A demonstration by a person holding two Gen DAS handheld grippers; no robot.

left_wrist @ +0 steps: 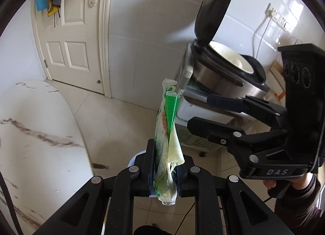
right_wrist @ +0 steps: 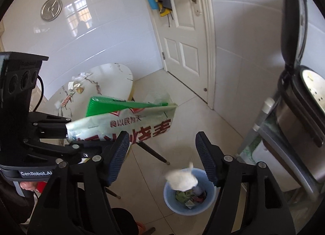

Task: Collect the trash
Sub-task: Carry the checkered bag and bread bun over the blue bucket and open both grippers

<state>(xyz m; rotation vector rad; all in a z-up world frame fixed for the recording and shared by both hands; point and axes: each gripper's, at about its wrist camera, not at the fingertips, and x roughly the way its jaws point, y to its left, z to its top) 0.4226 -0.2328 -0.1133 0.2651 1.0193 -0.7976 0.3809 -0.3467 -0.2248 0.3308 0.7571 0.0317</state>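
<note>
Left gripper (left_wrist: 163, 174) had its jaws clamped on the lower end of a green-and-white plastic bag (left_wrist: 167, 133), the bag standing up out of the grip and twisted along its length. Right gripper (right_wrist: 162, 157) had its jaws wide apart and held nothing; a white crumpled wad (right_wrist: 181, 180) showed blurred just above the blue bin (right_wrist: 168, 200), apparently mid-drop. In the right wrist view the bin sat on the floor at 6 o'clock, already holding wrappers; the held bag hung at 9 to 10 o'clock of it, above and well apart. Judged step: carry the bag over the bin and let go. To do it well, the left gripper wanted bringing directly above the bin's mouth and low, with the bag's long free end tipped downward first, since a light, floppy bag could drift or drape over the rim. The right gripper should keep clear of the drop line. More scraps (right_wrist: 75, 87) lay on the marble table (right_wrist: 119, 78) at 11 o'clock, so collecting looked unfinished. Open rice cooker (right_wrist: 300, 125) stood at 3 o'clock, near the bin.
</note>
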